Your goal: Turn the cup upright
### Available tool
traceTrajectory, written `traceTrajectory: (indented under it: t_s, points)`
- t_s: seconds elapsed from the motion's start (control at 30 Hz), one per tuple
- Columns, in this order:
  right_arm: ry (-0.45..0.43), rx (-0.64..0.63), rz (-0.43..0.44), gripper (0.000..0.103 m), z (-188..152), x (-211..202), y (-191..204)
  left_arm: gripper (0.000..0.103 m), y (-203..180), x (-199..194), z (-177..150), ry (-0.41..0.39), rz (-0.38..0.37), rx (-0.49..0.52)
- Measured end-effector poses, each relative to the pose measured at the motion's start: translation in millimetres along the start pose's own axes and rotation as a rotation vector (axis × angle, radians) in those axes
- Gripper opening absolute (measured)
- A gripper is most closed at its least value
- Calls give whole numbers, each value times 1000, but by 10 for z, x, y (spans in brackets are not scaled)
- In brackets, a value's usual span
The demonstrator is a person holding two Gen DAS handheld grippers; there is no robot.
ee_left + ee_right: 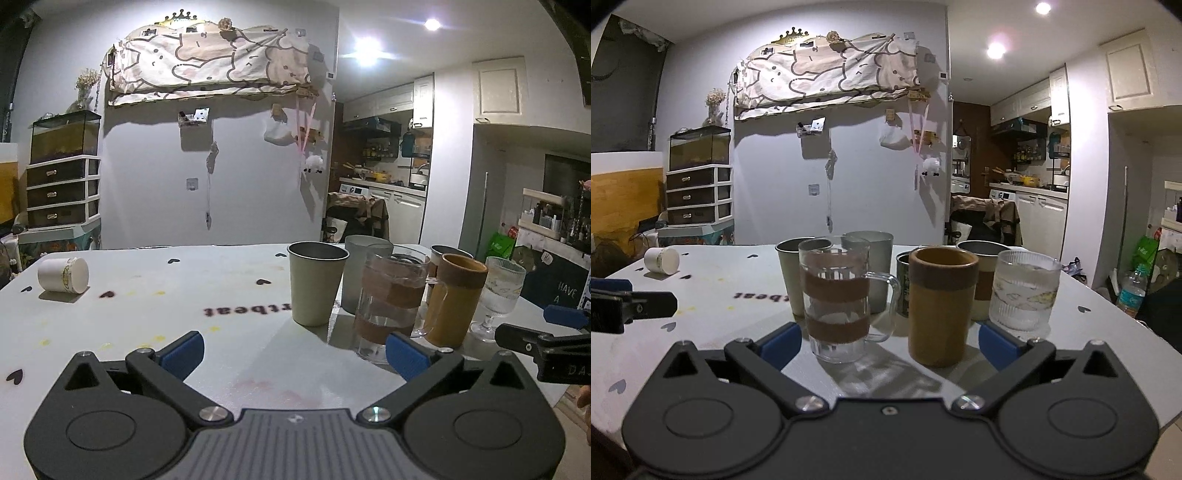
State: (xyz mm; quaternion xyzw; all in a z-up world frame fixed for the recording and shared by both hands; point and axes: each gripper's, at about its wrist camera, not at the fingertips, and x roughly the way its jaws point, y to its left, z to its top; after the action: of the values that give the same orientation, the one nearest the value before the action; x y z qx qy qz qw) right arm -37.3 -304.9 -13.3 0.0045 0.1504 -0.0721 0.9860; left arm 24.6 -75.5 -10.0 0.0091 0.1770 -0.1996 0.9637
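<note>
A small white cup (63, 275) lies on its side at the far left of the white table (229, 343); it also shows in the right wrist view (662, 261). My left gripper (293, 354) is open and empty, low over the table's near side, well short of the cup. My right gripper (890, 345) is open and empty, just in front of a glass mug (838, 302) and a brown tumbler (942, 310). The right gripper's fingers (565, 316) show at the right edge of the left wrist view.
Several upright cups cluster on the table's right half: a beige cup (316, 282), a grey cup (364, 273), the glass mug (391, 301), the brown tumbler (452, 299), a ribbed goblet (500, 295). Drawers (62, 192) stand beyond the table's left.
</note>
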Motion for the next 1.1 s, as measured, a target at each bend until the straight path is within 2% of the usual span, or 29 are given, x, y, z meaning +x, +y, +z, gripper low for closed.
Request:
traceTrajectory:
  t_s: [1.1]
  points:
    - [-4,-15,3,103,9,-16,27,103,-17,-48,-12,2,9,16]
